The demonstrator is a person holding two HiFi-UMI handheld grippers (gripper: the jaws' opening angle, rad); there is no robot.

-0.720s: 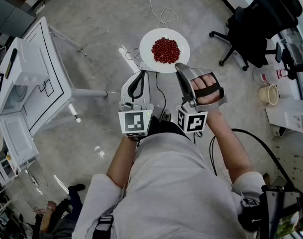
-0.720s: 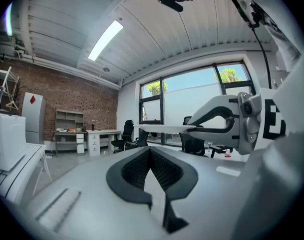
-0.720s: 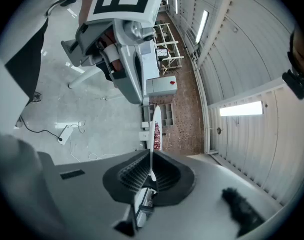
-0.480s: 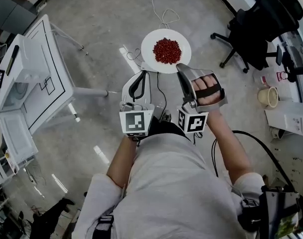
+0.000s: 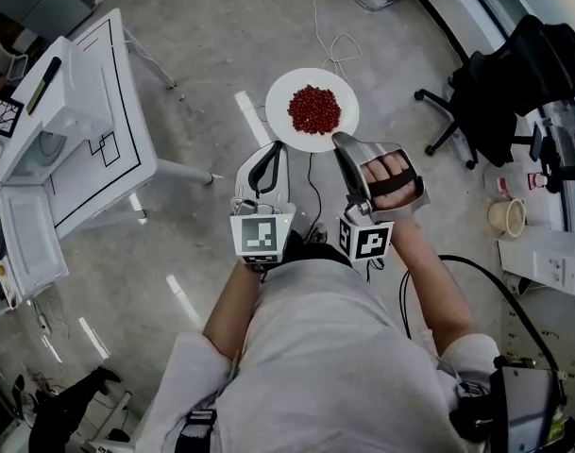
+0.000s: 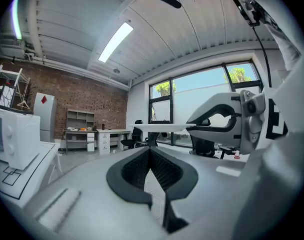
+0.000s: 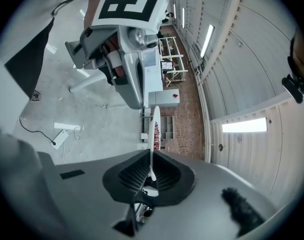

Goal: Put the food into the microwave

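Since the table [image 5: 126, 111] with the microwave [image 5: 65, 97] at its left edge has slid closer, the right claw [image 5: 336, 140], clamped on the rim of the plate [image 5: 282, 121] of red food [image 5: 314, 109], seems on course, while the left claw [image 5: 271, 147] is closed and empty.

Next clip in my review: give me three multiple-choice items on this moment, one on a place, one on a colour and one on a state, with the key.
1. Where does the microwave stand?
A) on the white table at the head view's left
B) on a kitchen counter
C) on a wall shelf

2. What colour is the food on the plate?
A) green
B) red
C) yellow

3. How is the right gripper?
A) open and empty
B) shut on a spoon
C) shut on the plate's rim

Key:
1 A: the head view shows the microwave on the table.
2 B: the heap of food is red.
3 C: in the right gripper view the rim sits edge-on between closed jaws.
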